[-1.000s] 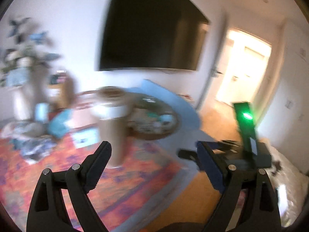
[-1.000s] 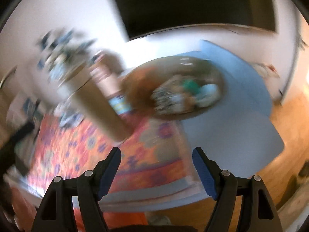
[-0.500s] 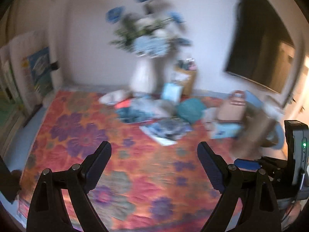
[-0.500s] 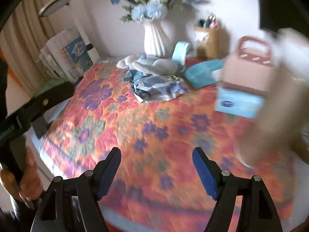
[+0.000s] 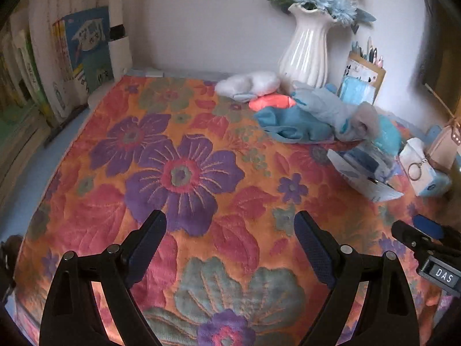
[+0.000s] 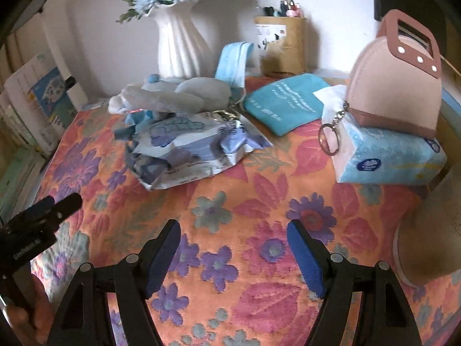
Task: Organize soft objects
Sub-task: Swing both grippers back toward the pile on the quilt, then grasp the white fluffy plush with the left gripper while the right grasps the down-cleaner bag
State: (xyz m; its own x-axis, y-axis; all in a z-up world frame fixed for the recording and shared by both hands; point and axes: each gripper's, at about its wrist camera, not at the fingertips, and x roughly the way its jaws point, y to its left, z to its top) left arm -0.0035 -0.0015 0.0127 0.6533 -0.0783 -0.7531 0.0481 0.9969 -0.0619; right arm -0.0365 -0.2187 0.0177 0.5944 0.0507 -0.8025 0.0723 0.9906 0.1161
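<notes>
The soft things lie in a loose heap at the far side of the floral cloth (image 6: 230, 201), near the wall. In the right wrist view a grey plush (image 6: 173, 98) lies at the back, a crumpled blue-and-white printed pack (image 6: 190, 147) in front of it, touching or overlapping it, and a teal pouch (image 6: 283, 105) just to the right. Further right a tissue pack (image 6: 389, 155) carries a pink purse (image 6: 397, 86) on top, its key ring hanging over the pack's front corner. The left wrist view shows more of the heap: a white plush (image 5: 249, 83), an orange piece (image 5: 272, 101) beside it, and blue fabric (image 5: 294, 127) bunched in front of the vase (image 5: 306, 52).

The left gripper (image 5: 230, 239) hovers over bare cloth, jaws spread wide and holding nothing. The right gripper (image 6: 233, 249) is the same: jaws wide apart, empty, well short of the heap.

Judging by this, the task has barely started or not at all. Nothing looks sorted, folded or lined up; the items overlap in a jumble. All the picking and placing seems left to do, and the wide clear area of cloth nearer the grippers looks like the likely place to lay things out.

Behind the heap stand a pen holder (image 6: 283, 46) and a blue mask (image 6: 233, 60) propped upright; books (image 5: 57, 57) line the left side.
</notes>
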